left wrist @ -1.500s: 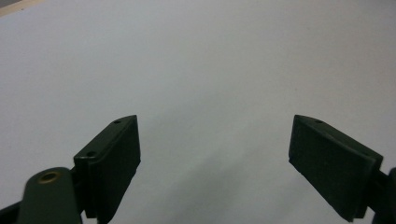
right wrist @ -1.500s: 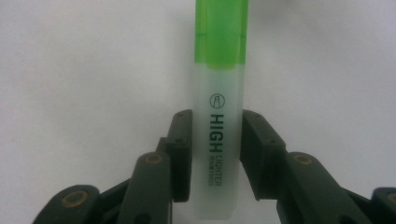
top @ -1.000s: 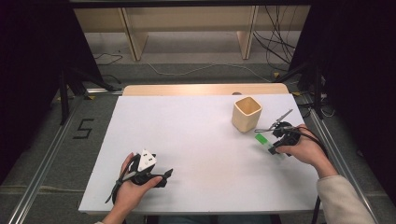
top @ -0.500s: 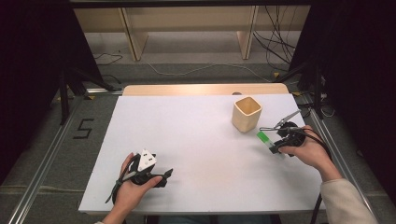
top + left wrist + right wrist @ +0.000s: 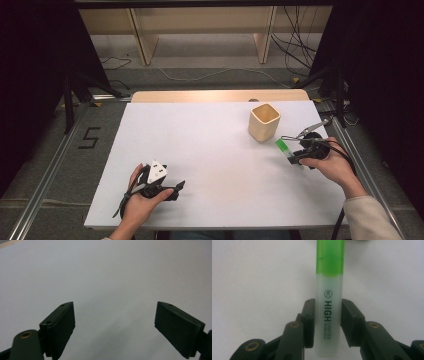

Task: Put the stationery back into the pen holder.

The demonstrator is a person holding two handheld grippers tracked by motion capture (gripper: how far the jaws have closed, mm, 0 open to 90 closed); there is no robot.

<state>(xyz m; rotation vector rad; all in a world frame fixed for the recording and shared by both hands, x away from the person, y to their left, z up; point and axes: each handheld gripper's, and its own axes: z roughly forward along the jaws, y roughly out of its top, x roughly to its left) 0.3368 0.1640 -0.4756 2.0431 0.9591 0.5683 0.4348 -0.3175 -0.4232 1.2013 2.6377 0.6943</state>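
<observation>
A green highlighter (image 5: 283,146) with a clear, printed barrel (image 5: 329,302) points toward the middle of the white table (image 5: 210,145) at the right side. My right gripper (image 5: 296,158) is shut on its barrel, a pad (image 5: 309,322) pressing on each side (image 5: 327,315). Whether the pen rests on the table or hangs just above it I cannot tell. A little beyond its green end stands a tan square cup (image 5: 264,121), upright and apart from it. My left gripper (image 5: 175,189) lies near the front left of the table, open, with bare white surface between its fingers (image 5: 115,315).
A wooden strip (image 5: 220,96) borders the table's far edge. Metal rails (image 5: 45,185) run along both sides, with grey floor and cables behind. A black cable (image 5: 345,155) loops from the right gripper past the table's right edge.
</observation>
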